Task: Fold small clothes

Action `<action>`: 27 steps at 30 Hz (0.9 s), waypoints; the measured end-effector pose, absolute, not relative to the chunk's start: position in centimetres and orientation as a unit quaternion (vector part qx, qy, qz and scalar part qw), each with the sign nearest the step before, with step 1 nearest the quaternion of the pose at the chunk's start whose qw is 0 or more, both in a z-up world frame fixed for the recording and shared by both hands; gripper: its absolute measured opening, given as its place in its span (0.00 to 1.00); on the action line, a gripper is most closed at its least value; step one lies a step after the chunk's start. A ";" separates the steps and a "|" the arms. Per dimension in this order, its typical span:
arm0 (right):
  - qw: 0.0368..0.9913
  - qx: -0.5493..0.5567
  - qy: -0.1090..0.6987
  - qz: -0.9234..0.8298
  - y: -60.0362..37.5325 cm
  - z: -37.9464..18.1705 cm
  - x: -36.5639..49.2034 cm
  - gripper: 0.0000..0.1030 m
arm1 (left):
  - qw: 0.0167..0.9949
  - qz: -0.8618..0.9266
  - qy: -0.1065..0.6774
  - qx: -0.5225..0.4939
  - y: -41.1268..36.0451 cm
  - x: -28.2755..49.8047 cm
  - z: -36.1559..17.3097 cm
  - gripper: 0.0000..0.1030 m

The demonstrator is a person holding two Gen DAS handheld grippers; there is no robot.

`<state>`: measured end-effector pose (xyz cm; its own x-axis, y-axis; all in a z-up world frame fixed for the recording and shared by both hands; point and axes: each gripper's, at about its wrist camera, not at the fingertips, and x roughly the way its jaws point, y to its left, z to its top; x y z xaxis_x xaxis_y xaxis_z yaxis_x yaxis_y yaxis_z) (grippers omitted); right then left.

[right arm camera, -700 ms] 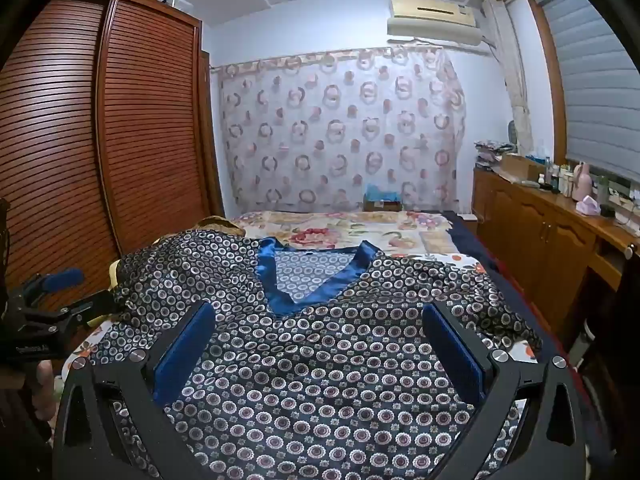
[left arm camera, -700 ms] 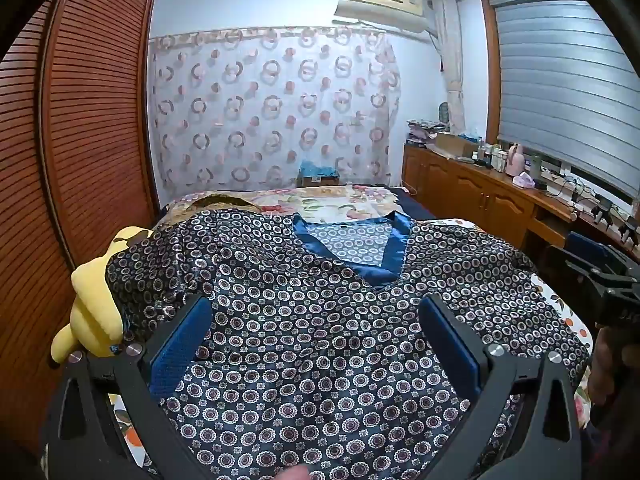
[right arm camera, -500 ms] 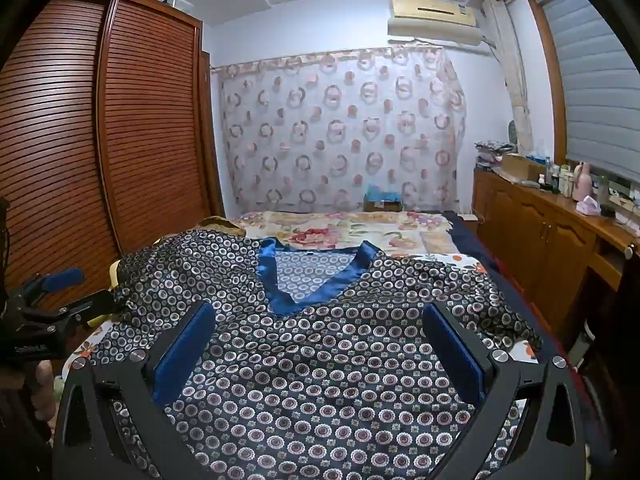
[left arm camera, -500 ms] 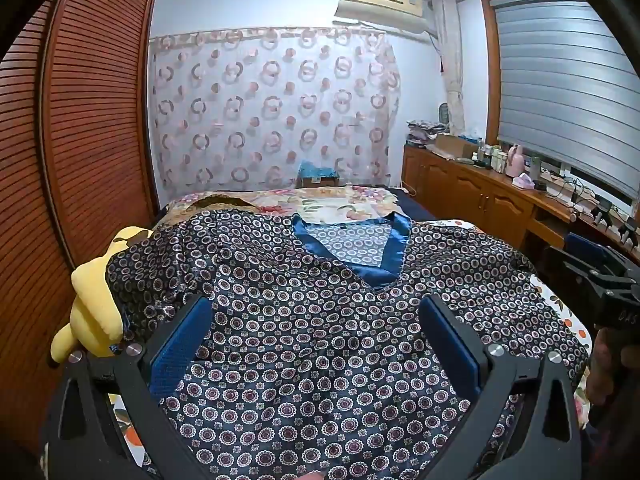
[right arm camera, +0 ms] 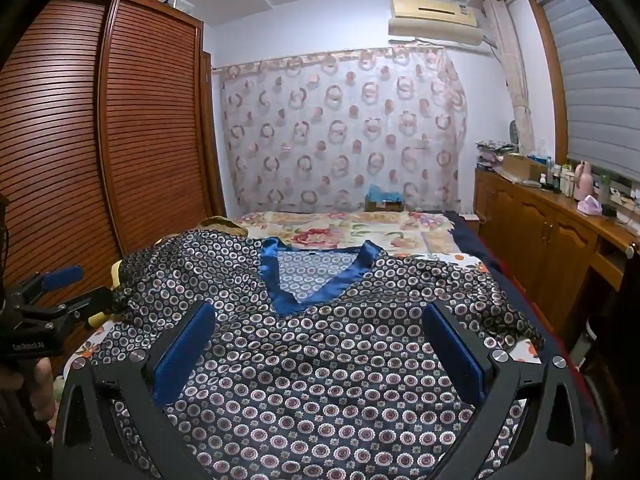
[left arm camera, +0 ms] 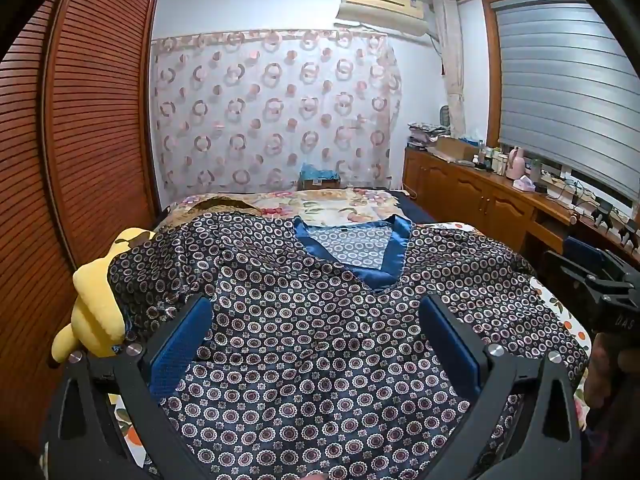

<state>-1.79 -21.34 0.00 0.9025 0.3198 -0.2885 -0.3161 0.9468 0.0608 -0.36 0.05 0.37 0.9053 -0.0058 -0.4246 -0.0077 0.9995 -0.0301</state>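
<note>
A dark navy top with a ring print and a shiny blue V-neck [left arm camera: 320, 340] lies spread flat on the bed, neck away from me; it also shows in the right wrist view [right arm camera: 320, 360]. My left gripper [left arm camera: 316, 340] is open and empty, hovering over the top's lower left part. My right gripper [right arm camera: 320, 344] is open and empty over the lower right part. Each gripper shows at the edge of the other's view: the right one [left arm camera: 600, 280] and the left one [right arm camera: 52, 292].
A yellow plush toy [left arm camera: 96, 312] lies at the bed's left edge, partly under the left sleeve. A louvred wooden wardrobe [left arm camera: 80, 140] stands left. A wooden sideboard [left arm camera: 500, 204] with clutter runs along the right. A floral bedsheet [right arm camera: 360, 232] lies beyond the top.
</note>
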 end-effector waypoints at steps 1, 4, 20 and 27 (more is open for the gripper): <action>0.975 0.006 0.150 0.163 -21.3 0.0 -1.7 1.00 | 0.976 0.001 0.217 -0.015 0.0 -0.4 0.4 1.00; 0.975 0.006 0.150 0.164 -21.4 -0.1 -1.7 1.00 | 0.976 0.001 0.217 -0.015 0.1 -0.3 0.3 1.00; 0.975 0.006 0.150 0.164 -21.2 -0.1 -1.7 1.00 | 0.976 0.002 0.216 -0.015 0.1 -0.4 0.4 1.00; 0.975 0.006 0.150 0.164 -21.2 -0.1 -1.7 1.00 | 0.976 0.002 0.216 -0.015 0.1 -0.5 0.4 1.00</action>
<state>-1.73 -21.16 -0.08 0.9009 0.3219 -0.2912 -0.3182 0.9460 0.0613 -0.46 0.13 0.45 0.9070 -0.0028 -0.4211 -0.0103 0.9995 -0.0289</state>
